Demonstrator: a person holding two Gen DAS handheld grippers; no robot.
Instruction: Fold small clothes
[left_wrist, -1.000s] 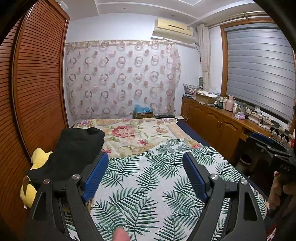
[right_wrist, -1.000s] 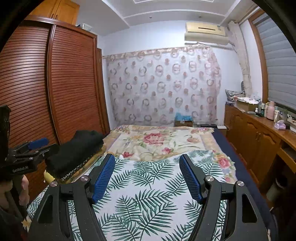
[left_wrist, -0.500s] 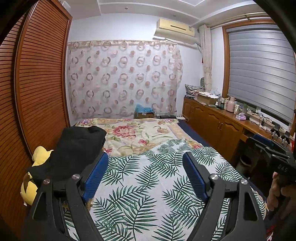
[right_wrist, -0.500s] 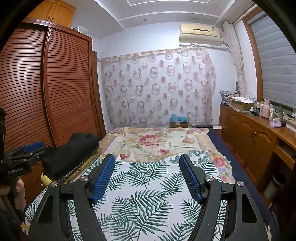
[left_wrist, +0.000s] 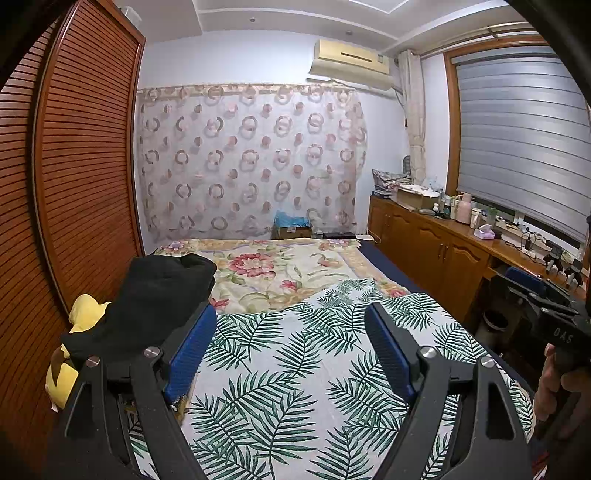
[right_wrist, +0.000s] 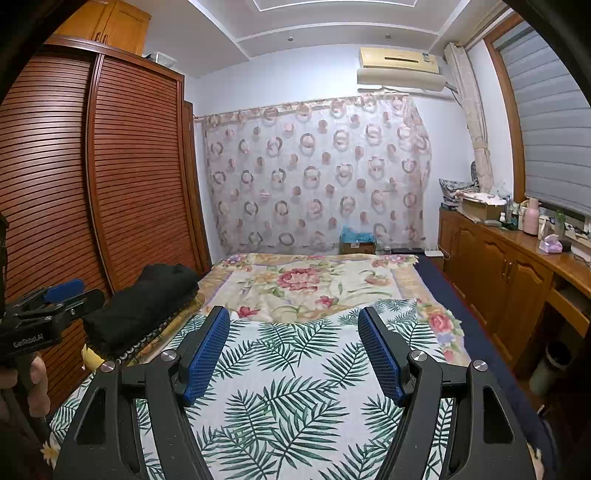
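Both claws are held spread, nothing gripped. Black garment pile (left_wrist: 155, 302) is seen on bed's (left_wrist: 295, 369) left edge, long axis running away; left claw (left_wrist: 288, 347) is nearer than right claw (right_wrist: 293, 350).

Green palm fronds on a white sheet (left_wrist: 295, 369) cover the near bed; beyond it, a cream blanket (left_wrist: 280, 273) with red and pink flowers. A black garment pile (left_wrist: 155, 302) sits over something yellow (left_wrist: 85, 314). Both tools show blue pads (right_wrist: 207, 354) on black frames. The curtain (right_wrist: 314, 177) is pale with pink rings. The wardrobe (right_wrist: 110, 177) is reddish-brown and slatted.
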